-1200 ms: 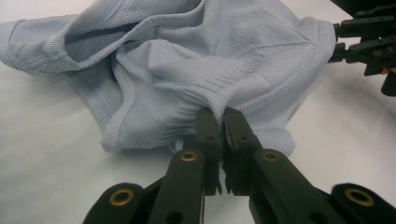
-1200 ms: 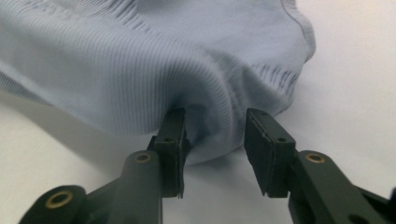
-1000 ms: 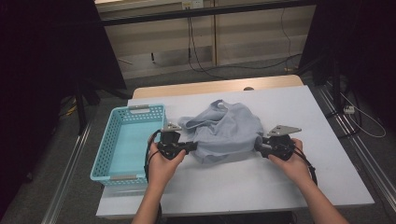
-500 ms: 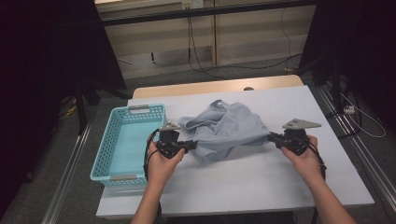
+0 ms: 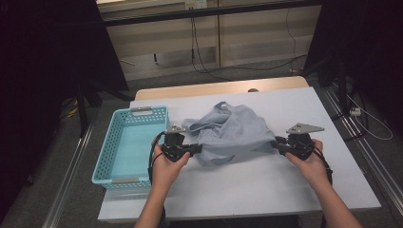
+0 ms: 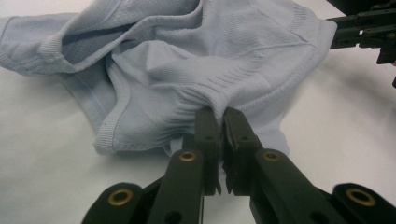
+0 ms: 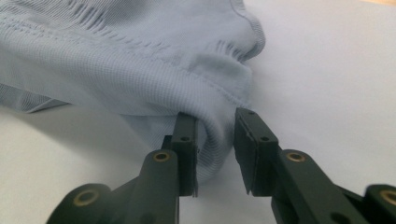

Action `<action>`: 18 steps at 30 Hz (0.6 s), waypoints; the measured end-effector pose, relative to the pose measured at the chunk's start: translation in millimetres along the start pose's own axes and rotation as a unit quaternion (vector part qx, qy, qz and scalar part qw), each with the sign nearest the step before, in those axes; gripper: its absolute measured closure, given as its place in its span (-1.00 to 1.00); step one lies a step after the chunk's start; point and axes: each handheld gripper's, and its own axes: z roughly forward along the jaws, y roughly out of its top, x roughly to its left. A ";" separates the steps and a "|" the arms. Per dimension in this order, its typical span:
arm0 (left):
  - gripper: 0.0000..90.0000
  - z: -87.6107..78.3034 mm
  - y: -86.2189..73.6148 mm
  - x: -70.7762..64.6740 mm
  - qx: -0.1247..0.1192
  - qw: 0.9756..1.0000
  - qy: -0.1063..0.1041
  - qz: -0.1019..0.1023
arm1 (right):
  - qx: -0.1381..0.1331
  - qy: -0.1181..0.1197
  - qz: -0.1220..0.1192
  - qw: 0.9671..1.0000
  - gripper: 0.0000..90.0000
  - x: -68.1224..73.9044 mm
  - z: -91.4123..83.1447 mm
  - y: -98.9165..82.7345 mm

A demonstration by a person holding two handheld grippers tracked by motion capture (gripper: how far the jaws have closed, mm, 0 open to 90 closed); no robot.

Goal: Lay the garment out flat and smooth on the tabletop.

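Pale blue-grey ribbed garment (image 5: 231, 134), crumpled and bunched on the white table (image 5: 266, 190), just right of a turquoise basket (image 5: 124, 145). Ribbed hems and an open neck or armhole facing up. Stretched sideways, one edge pinched at the left, a fold lying loose at the right.

The garment (image 5: 233, 133) is a soft, pale blue knit cloth, matt, with fine ribbing, open mesh-like stripes and thicker ribbed hems. The left gripper (image 6: 217, 135) and the right gripper (image 7: 215, 140) have black, matt plastic-looking jaws with small brass-coloured pivot bushings that shine a little. The basket (image 5: 107, 156) near the table's left edge is turquoise plastic with perforated walls and a slight sheen. The table (image 5: 294, 190) has a smooth, matt white top, with a light wood-look strip along its far edge.
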 end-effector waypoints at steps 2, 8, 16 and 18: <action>0.91 0.1 -0.1 0.1 0.000 1.000 0.000 0.000 | 0.003 0.002 -0.001 1.000 0.54 0.9 0.5 -0.4; 0.90 1.7 -0.7 1.0 0.000 1.000 0.004 -0.001 | -0.006 0.015 0.002 1.000 0.19 4.1 -0.9 0.1; 0.90 7.6 -3.0 2.6 0.005 1.000 0.015 -0.001 | -0.006 0.022 0.012 1.000 0.07 3.8 -1.1 -1.2; 0.90 8.5 -3.5 2.9 0.007 1.000 0.018 -0.001 | 0.000 0.019 0.012 1.000 0.12 2.9 -0.3 -2.4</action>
